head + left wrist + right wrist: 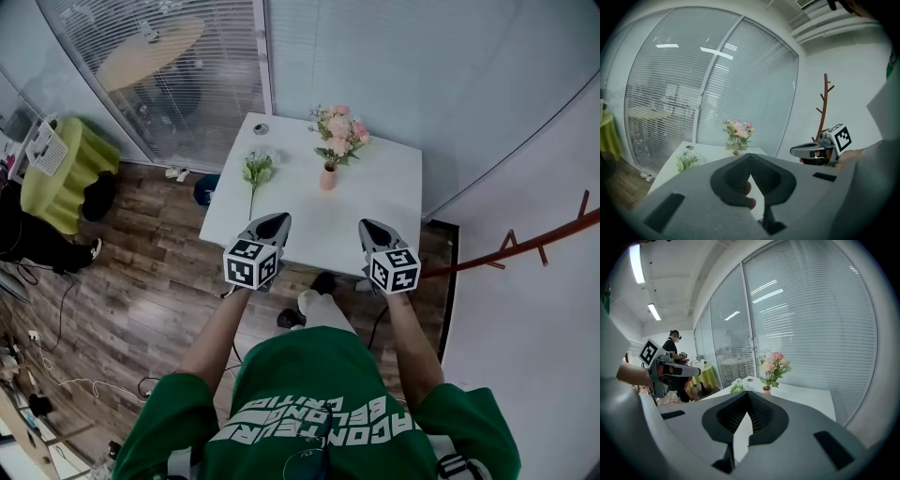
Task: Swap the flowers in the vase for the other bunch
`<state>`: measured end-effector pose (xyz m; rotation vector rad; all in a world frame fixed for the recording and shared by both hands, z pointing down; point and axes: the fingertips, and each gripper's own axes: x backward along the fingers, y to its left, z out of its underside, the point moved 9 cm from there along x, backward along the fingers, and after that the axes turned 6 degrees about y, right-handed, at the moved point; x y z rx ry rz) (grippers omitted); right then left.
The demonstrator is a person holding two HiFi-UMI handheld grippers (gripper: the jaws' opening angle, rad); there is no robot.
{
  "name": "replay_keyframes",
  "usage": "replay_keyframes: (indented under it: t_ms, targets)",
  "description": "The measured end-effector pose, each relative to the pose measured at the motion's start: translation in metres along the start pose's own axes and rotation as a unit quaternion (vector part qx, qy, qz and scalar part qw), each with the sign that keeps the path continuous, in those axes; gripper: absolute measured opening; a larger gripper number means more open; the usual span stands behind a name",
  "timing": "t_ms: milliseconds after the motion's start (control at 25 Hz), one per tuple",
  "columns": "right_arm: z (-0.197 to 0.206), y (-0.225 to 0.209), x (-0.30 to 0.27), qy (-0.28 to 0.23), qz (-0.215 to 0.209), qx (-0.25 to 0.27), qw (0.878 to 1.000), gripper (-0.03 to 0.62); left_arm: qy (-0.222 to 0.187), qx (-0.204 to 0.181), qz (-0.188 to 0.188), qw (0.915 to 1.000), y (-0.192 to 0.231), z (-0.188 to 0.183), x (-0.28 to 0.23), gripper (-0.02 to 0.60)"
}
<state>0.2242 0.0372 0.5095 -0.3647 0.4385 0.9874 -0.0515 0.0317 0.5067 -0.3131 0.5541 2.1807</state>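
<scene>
both claws hang over the near edge of the white table (375, 202), side by side and tipped slightly down. the left claw (274, 223) has its jaws closed tip to tip with nothing in them, and the right claw (369, 229) is likewise pinched shut and empty. ahead of the right claw and a little to its inner side, the small vase (327, 177) stands upright holding the pink bunch (339, 127). straight ahead of the left claw, the white and green bunch (257, 169) lies flat, its stem trailing back toward that claw. this would fit pink flowers waiting to come out or pink flowers newly put in, so i judge neither. the tabletop between claws and flowers is bare. beyond the vase the far edge meets a glass wall, and the loose bunch lies near the table's left edge.
</scene>
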Motion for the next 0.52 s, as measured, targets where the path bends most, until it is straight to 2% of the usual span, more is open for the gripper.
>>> replay_keyframes:
  t_ms: [520]
  targets:
    - [0.004, 0.011, 0.004, 0.002, 0.003, 0.002, 1.000, 0.012, -0.007, 0.005, -0.007, 0.9999, 0.006, 0.004, 0.017, 0.003]
